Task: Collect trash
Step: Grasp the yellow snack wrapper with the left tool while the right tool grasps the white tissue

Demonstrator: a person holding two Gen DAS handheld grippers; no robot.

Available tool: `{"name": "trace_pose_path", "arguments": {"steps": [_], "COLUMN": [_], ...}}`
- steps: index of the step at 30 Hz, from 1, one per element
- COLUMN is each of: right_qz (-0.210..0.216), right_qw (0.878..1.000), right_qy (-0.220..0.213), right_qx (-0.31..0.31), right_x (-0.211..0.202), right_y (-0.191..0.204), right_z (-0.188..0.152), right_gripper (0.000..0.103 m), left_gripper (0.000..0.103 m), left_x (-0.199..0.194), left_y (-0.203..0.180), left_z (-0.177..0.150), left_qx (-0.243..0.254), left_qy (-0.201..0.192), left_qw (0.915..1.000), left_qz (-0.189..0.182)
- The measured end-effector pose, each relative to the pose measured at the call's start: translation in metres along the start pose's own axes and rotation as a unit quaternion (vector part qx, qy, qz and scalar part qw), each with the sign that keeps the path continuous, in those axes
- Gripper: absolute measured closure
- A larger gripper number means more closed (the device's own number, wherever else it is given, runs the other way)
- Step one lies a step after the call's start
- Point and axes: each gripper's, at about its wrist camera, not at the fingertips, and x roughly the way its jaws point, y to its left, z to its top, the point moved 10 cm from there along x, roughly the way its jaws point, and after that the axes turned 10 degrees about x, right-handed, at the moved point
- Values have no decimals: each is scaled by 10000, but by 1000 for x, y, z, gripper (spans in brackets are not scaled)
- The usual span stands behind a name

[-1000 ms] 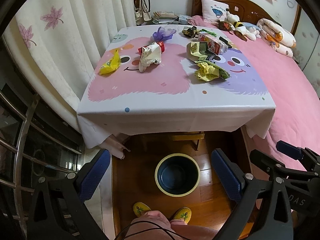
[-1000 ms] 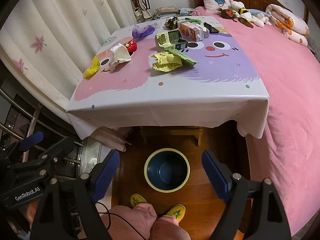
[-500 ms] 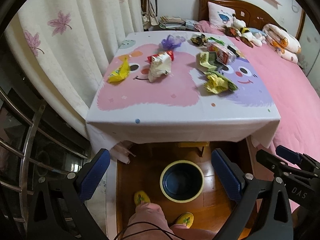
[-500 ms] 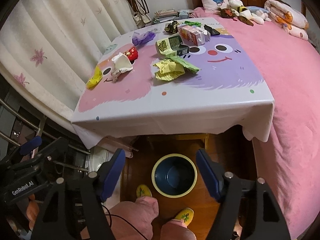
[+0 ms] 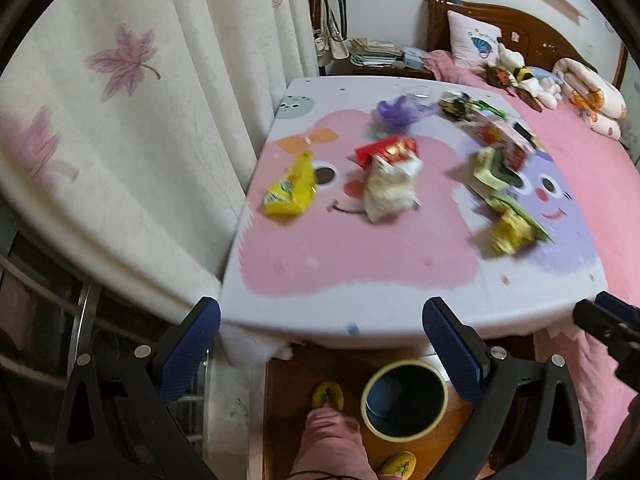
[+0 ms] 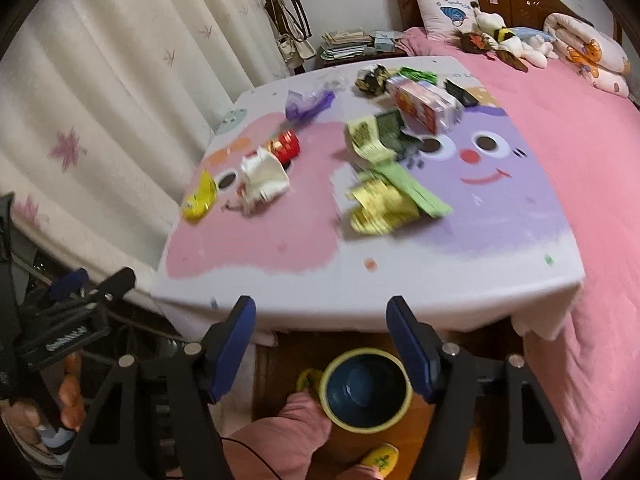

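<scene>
Across the middle of both frames the bench (image 5: 360,264) carries scattered trash, a yellow wrapper (image 5: 290,190) left, while my left hand-held gripper (image 5: 320,346) gapes empty and my right hand-held gripper (image 6: 320,340) is closing on nothing above the bin (image 6: 366,390).

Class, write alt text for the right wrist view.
Crumpled wrappers and snack boxes litter a cartoon-print tablecloth beside a pink bed. Below, the empty right gripper, its blue fingers closing, hangs above a yellow-rimmed bin on the wooden floor.
</scene>
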Motion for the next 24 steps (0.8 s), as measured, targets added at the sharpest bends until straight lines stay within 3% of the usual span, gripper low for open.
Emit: {"name": "trace_pose_path", "arguments": {"steps": [11,20,24], "right_qz": [263,259,178], "right_qw": [9964,9795,9707], "right_qy": [480,1121,1410], "right_qx": [646,1651,1936], "right_x": [100,190,216], "right_y": [77,92,89], "right_z": [90,116,111], "right_gripper": [35,35,59], "left_gripper": [3,3,3], "left_x": [99,180,210], "left_y": [52,68,70], "left_z": [74,94,93], "left_qx": [227,441,410], "left_qy": [445,1034,1341], "left_qw": [9982,9909,9839], "left_qz": [-326,-746,-1107]}}
